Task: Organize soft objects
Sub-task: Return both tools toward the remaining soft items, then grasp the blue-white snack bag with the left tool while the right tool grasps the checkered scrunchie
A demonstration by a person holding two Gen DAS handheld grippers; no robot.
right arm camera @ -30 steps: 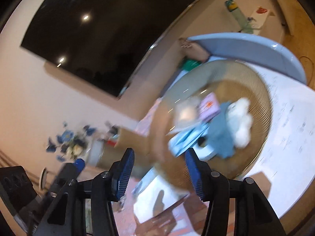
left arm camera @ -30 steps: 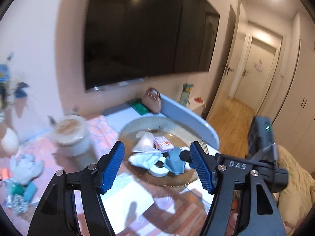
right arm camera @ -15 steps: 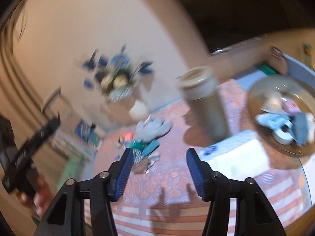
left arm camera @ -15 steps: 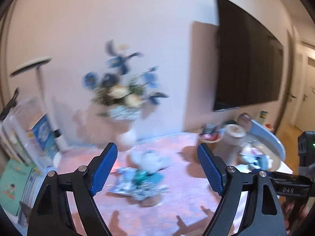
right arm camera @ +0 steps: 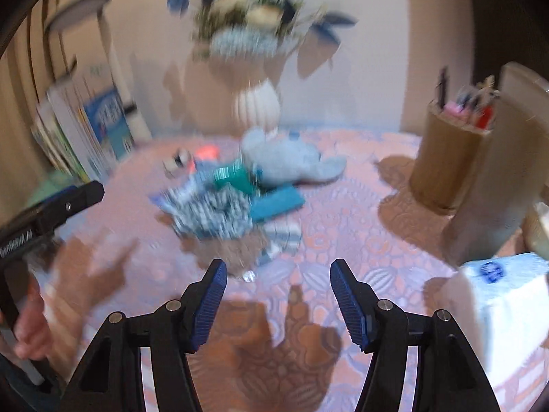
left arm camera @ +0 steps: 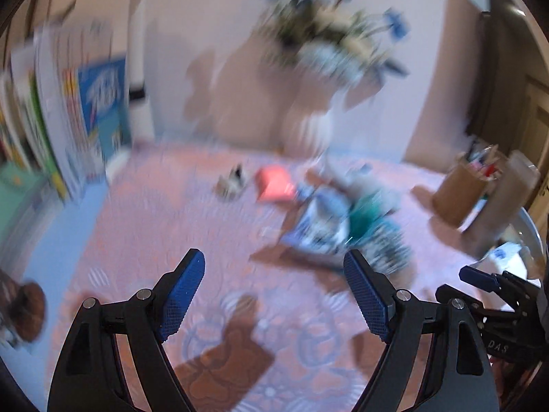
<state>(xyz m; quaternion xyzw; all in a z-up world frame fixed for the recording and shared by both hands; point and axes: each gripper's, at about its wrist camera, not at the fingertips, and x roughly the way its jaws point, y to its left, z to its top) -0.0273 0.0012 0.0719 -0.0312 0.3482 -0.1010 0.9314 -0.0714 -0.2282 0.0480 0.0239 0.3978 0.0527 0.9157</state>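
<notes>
A pile of soft things lies on the pink patterned tablecloth (right arm camera: 343,240): a pale blue plush toy (right arm camera: 284,161), a teal cloth (right arm camera: 236,176), a blue-and-white patterned cloth (right arm camera: 212,213) and a striped sock (right arm camera: 284,233). In the left wrist view the same pile (left arm camera: 326,223) sits ahead and to the right. My left gripper (left arm camera: 274,267) is open and empty, short of the pile. My right gripper (right arm camera: 278,271) is also open and empty, just in front of the pile. Both views are blurred.
A white vase of blue flowers (right arm camera: 257,103) stands behind the pile. A wooden pen holder (right arm camera: 446,158), a tall beige cylinder (right arm camera: 497,171) and a white tissue pack (right arm camera: 507,292) are at the right. Books (right arm camera: 96,127) lean at the left. A small red item (left arm camera: 274,182) lies nearby.
Both views have swung away from the round basket at the right to the pile by the vase and dipped toward the table. Both pairs of jaws stand wider than a second ago.
</notes>
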